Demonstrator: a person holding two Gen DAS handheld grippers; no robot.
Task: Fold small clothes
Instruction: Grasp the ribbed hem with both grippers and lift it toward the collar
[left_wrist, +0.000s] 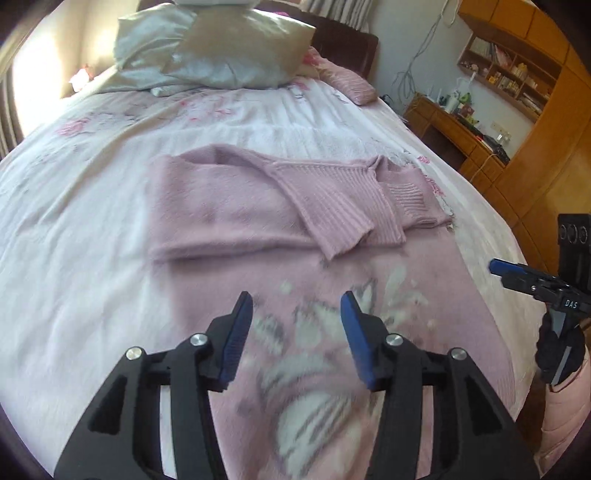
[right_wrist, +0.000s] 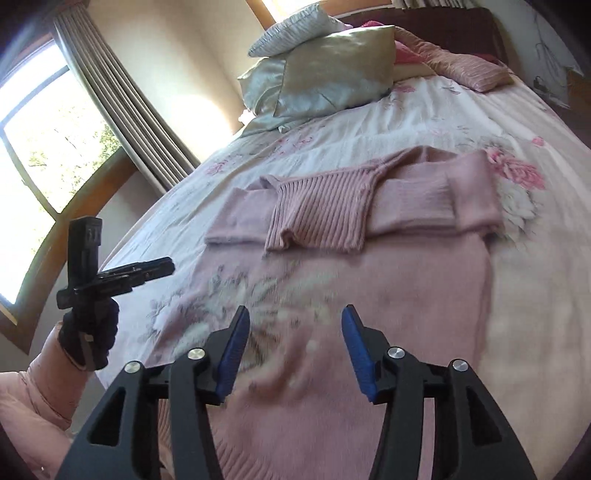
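Pink sweater (left_wrist: 236, 206) lay flat on the bed (left_wrist: 74, 229), near hem toward the cameras, with a grey-and-white flower pattern knitted on the near front. Both sleeves were folded across the chest at the far end; the ribbed cuffs (left_wrist: 406, 195) overlapped near the middle-right in the left wrist view. Left gripper (left_wrist: 297, 314) hovered over the near part of the sweater, fingers wide apart, blue pads (left_wrist: 236, 332) holding nothing. Right gripper (right_wrist: 295, 325) likewise hovered above the sweater's near right side, fingers wide, empty. In the left wrist view the right gripper showed at the right edge, held by a dark-gloved hand (left_wrist: 557, 350); white letters "DAS" were legible on its body. No other writing could be read. Pillows (left_wrist: 221, 48) were stacked at the far head of the bed, a pink pillow (left_wrist: 351, 85) to their right. A wooden desk (left_wrist: 450, 125) with shelves stood far right; a curtain (right_wrist: 122, 107) and window (right_wrist: 44, 140) stood at left in the right wrist view.
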